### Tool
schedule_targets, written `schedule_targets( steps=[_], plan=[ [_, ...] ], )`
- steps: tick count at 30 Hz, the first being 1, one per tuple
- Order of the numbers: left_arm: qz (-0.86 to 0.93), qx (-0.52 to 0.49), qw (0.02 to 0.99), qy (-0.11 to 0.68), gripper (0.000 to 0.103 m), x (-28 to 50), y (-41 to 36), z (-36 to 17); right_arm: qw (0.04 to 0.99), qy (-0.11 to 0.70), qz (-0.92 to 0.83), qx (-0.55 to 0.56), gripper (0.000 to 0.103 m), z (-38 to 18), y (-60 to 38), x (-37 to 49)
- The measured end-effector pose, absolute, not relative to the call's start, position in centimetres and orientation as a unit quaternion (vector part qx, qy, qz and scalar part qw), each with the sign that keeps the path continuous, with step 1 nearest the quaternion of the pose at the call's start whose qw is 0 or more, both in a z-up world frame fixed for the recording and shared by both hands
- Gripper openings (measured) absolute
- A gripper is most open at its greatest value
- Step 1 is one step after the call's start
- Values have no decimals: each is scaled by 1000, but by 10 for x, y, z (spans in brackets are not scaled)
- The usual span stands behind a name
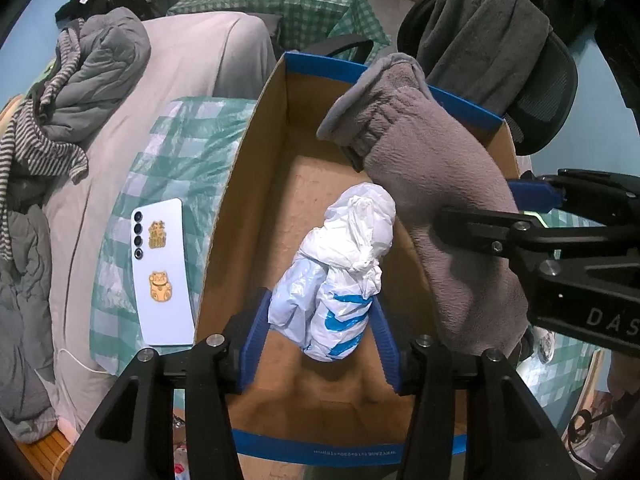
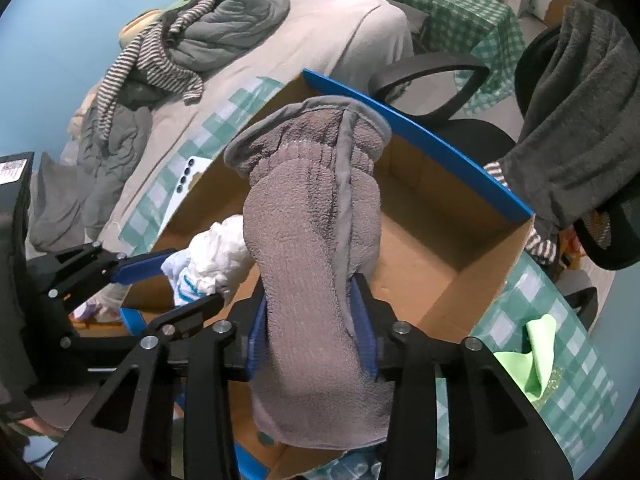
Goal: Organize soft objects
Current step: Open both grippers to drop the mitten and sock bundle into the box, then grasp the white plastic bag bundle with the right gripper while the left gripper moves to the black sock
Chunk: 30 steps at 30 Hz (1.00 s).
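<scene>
Over a blue-rimmed cardboard box [image 1: 256,128], the left gripper [image 1: 318,320] straddles a knotted plastic bag bundle [image 1: 340,276] on the box floor, pads beside it, contact unclear. The right gripper [image 2: 312,320] clasps a grey fleece mitten [image 2: 312,216] above the box; lowering it into the bare far half avoids the rim.

- The cardboard box [image 1: 256,152] stands on the counter [image 1: 176,152], just beside the bed [image 1: 200,52] on its left.
- A bundle of plastic bags [image 1: 340,276] lies on the box floor, between the fingers of the left claw [image 1: 320,332].
- The fleece mitten [image 2: 316,240] stands between the fingers of the right claw [image 2: 312,328], over the box, to the right of the bundle.
- A phone [image 1: 160,272] lies on the counter, left of the box.
- An office chair [image 1: 552,92] stands behind the box.
</scene>
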<state>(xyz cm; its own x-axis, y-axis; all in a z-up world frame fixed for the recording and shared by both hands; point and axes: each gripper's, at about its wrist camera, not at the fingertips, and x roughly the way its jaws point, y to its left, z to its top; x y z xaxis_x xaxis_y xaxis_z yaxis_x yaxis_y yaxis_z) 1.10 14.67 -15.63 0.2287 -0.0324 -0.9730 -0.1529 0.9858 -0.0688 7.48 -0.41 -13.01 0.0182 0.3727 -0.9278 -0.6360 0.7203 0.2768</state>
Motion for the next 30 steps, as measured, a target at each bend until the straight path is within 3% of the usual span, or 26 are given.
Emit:
schedule_targets(
  steps=[3, 6, 30],
  plan=[
    [43, -71, 778, 623, 51, 9, 146, -156, 708, 600, 355, -112, 62, -128, -5, 74],
    [42, -76, 778, 622, 52, 7, 146, -154, 714, 595, 350, -119, 68, -126, -6, 73],
    [13, -61, 789, 611, 59, -4, 92, -119, 737, 587, 321, -97, 68, -91, -82, 58]
  ],
)
